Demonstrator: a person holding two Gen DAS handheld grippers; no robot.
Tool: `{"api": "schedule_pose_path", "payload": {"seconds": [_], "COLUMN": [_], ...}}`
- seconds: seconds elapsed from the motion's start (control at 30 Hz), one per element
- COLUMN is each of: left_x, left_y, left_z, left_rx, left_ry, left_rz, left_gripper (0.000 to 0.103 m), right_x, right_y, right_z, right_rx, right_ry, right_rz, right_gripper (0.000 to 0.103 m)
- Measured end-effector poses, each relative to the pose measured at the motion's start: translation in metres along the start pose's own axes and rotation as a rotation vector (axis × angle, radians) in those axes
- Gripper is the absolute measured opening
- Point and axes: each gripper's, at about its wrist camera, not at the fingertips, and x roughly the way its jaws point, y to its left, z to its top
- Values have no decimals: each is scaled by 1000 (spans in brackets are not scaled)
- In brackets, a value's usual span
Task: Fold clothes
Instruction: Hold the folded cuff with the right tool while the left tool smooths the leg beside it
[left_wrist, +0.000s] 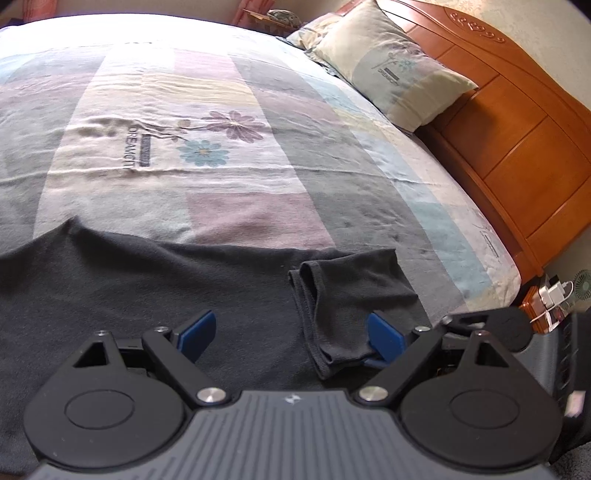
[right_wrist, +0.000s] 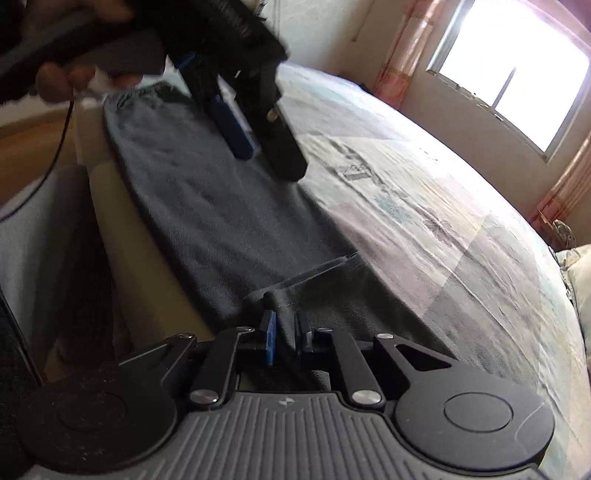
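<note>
Dark grey knit fabric, a flat-spread garment (left_wrist: 155, 291), is laid along the near edge of the patchwork floral bedspread (left_wrist: 229, 155). The left gripper (left_wrist: 291, 334) is held spread wide above it. The right gripper (right_wrist: 286, 332) is clenched on a folded sleeve (right_wrist: 314, 284) by that edge.

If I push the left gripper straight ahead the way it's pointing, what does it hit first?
Most likely the dark garment spread under the open left gripper, with its folded sleeve by the right finger; beyond lies the bedspread. Depth is uncertain.
</note>
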Motion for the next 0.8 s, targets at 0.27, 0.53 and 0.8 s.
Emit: {"api": "schedule_pose_path", "payload": {"seconds": [0.27, 0.53, 0.8], "left_x": [57, 118, 108], "left_y": [-51, -42, -65], "left_z": [21, 9, 24], "left_rx": [76, 19, 38], "left_ry": [53, 62, 79], "left_rz": [-149, -130, -113], "left_gripper": [91, 90, 91], "right_x": [-8, -6, -10], "right_y": [-67, -61, -64], "right_z": [-51, -83, -88], "right_rx": [400, 530, 552], "right_ry": [25, -11, -72], "right_rz": [-202, -170, -179], "right_gripper": [22, 23, 31]}}
